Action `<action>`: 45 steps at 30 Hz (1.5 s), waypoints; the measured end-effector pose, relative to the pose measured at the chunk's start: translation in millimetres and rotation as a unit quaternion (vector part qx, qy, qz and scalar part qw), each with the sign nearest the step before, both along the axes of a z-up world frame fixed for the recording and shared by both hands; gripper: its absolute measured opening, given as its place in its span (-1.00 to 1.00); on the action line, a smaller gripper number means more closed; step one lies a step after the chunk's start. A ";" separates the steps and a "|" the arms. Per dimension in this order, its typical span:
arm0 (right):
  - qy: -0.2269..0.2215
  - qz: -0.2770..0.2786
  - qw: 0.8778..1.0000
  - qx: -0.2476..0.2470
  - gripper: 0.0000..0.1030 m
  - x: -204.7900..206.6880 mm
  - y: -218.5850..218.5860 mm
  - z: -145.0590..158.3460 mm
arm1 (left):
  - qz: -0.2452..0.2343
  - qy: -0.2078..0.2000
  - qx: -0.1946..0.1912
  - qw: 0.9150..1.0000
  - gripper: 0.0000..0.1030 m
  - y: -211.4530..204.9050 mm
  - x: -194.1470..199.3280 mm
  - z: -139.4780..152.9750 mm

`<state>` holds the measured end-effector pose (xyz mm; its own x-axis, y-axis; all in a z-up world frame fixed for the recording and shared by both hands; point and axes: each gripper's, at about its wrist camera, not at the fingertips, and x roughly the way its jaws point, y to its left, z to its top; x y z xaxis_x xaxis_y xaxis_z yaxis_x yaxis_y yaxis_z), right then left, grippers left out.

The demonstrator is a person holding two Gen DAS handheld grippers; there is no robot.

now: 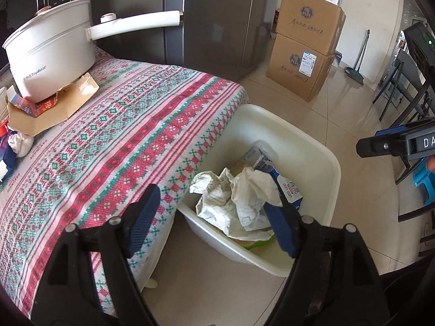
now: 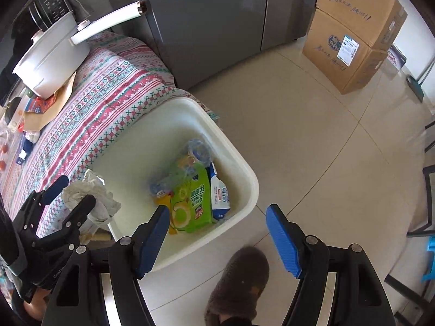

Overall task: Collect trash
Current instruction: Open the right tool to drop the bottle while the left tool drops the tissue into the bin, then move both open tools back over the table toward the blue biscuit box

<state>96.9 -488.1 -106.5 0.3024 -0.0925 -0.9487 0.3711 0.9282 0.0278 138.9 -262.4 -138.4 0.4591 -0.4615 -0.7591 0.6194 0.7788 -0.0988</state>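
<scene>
Two hand-held grippers are working above a table draped in a red, green and white patterned cloth (image 1: pixel 114 135), which is filling the left half of both views, and at its 4 o'clock edge a white plastic bin (image 2: pixel 244 174) is sitting on the tiled floor, touching the cloth's overhang. At 1 o'clock two stacked cardboard boxes (image 1: pixel 307 51) are standing near a grey cabinet, and a white electric pot (image 1: pixel 51 54) is resting on flattened cardboard at the table's 10 o'clock corner. Inside the bin a green snack bag (image 2: pixel 194 201) is lying beside a blue and white carton (image 2: pixel 220 198), with clear plastic wrappers at 12 o'clock of them. A crumpled white paper (image 1: pixel 236 198) is hanging over the bin's near rim; in the left wrist view it is brushing the right blue pad, while the left pad is standing well apart from it. The left gripper (image 1: pixel 214 217) is gaping wide, clamping nothing. The right gripper (image 2: pixel 217 236) is also standing wide open and empty, pointing steeply down over the bin's 5 o'clock corner, with a grey fuzzy slipper (image 2: pixel 239 279) showing on the floor between its fingers.
</scene>
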 end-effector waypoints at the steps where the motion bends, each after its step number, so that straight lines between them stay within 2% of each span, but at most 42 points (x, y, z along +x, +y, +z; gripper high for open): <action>1: -0.001 0.001 1.000 0.000 0.45 0.3 1.2 0.8 | 0.003 0.001 -0.001 1.000 0.57 2.2 1.3 0.2; 5: -0.004 0.003 1.000 0.000 0.45 1.4 5.9 3.3 | 0.011 0.012 -0.008 1.000 0.66 9.6 5.8 0.2; 9: -0.005 0.003 1.000 0.001 0.46 1.6 8.9 3.9 | 0.018 0.028 -0.015 0.999 0.66 15.0 8.6 -2.0; 17: -0.009 0.001 1.000 -0.001 0.46 5.6 12.5 8.0 | 0.032 0.022 -0.017 0.999 0.67 32.7 11.0 9.3; 27: -0.023 0.015 1.000 -0.003 0.47 21.5 43.6 18.3 | 0.107 0.010 -0.009 0.994 0.85 100.0 29.1 27.7; 36: -0.043 0.044 0.998 0.016 0.50 51.2 99.8 25.8 | 0.188 -0.001 0.005 0.982 0.92 176.8 41.1 36.4; 38: -0.047 0.049 0.997 0.022 0.50 58.0 112.9 26.1 | 0.209 -0.002 0.006 0.978 0.98 193.1 46.3 36.8; 45: -0.054 0.063 0.995 0.049 0.52 80.9 155.2 21.6 | 0.272 0.004 0.005 0.962 0.98 234.4 77.2 27.9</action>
<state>177.9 -332.9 -84.9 0.4066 0.0436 -0.9126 0.2426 0.9578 0.1539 216.2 -27.9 -110.5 0.6246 -0.1467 -0.7670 0.1186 0.9886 -0.0926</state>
